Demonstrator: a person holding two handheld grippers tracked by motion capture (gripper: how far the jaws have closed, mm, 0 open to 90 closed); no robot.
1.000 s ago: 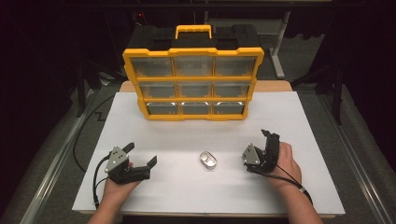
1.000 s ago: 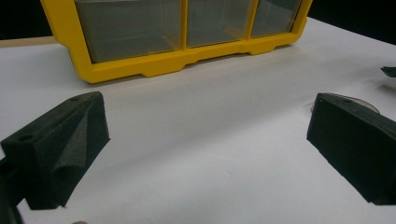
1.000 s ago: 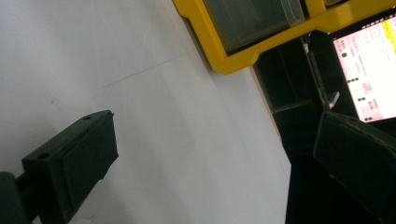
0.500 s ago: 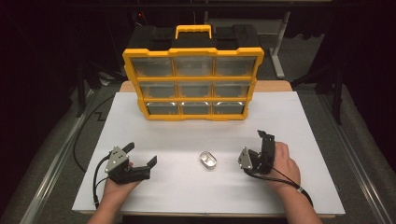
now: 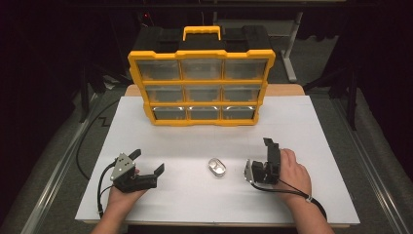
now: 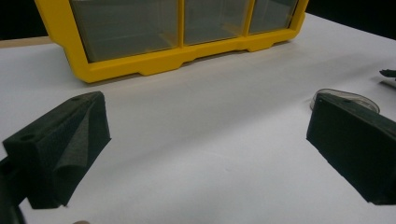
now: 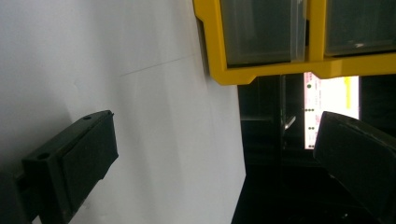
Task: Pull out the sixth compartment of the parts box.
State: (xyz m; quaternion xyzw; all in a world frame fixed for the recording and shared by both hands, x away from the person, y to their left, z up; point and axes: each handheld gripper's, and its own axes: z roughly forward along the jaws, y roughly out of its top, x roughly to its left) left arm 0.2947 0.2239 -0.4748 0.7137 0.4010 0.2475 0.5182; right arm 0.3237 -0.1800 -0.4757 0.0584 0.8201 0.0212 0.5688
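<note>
Although it is small and hard to read, the clear oval piece (image 5: 217,167) lying flat on the white table (image 5: 311,126) looks like a low, glossy dome of plastic or glass, midway between the two grippers and touching neither. It is probably light and rigid, with a slick, rounded top that could slide out of a pinch, so the safest hold seems to be across its narrow width, low at the rim, with the pads square to its sides. In the left gripper view its edge (image 6: 345,97) peeks out just behind the right-hand jaw.

The left gripper (image 5: 146,165) rests on the table with its jaws spread wide and nothing between them, angled toward the piece. The right gripper (image 5: 269,156), held by the person's right hand (image 5: 292,175), is tipped on its side, jaws likewise apart and empty, just beside the piece.

Farther back, well apart from the piece, a yellow organizer (image 5: 201,87) with nine clear drawers stands upright, a black case behind it. Bare table lies between each gripper and the piece; nothing blocks the approach.
</note>
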